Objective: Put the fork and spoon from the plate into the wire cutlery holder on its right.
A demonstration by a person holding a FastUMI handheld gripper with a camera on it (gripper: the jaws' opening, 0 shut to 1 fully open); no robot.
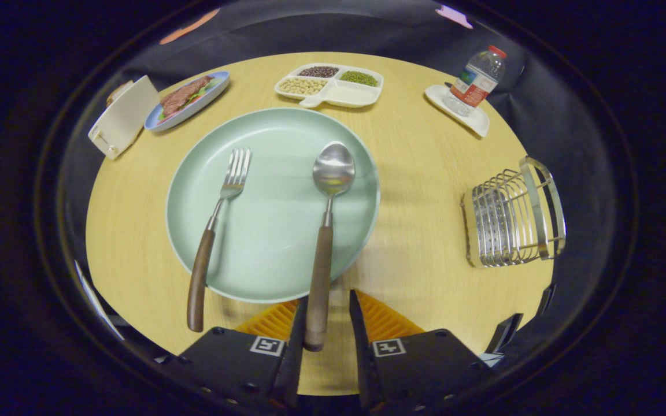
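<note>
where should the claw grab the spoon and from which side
Grip the spoon by its wooden handle, near the end that juts off the plate rim toward the claw. Come in from the near side, along the handle. That end already lies between the open fingers, nearer the left one, and it seems raised off the table, leaving room to close. The bowl lies far in on the plate.

I am finding no legible text anywhere. The water bottle (478, 76), standing at about one o'clock from my fingers on a white tray (461, 113), is carrying a red and white label, but its print is blurring beyond reading. Each of my gripper (326, 323) bodies is bearing a square black-and-white marker pattern, not lettering or numbers.
</note>
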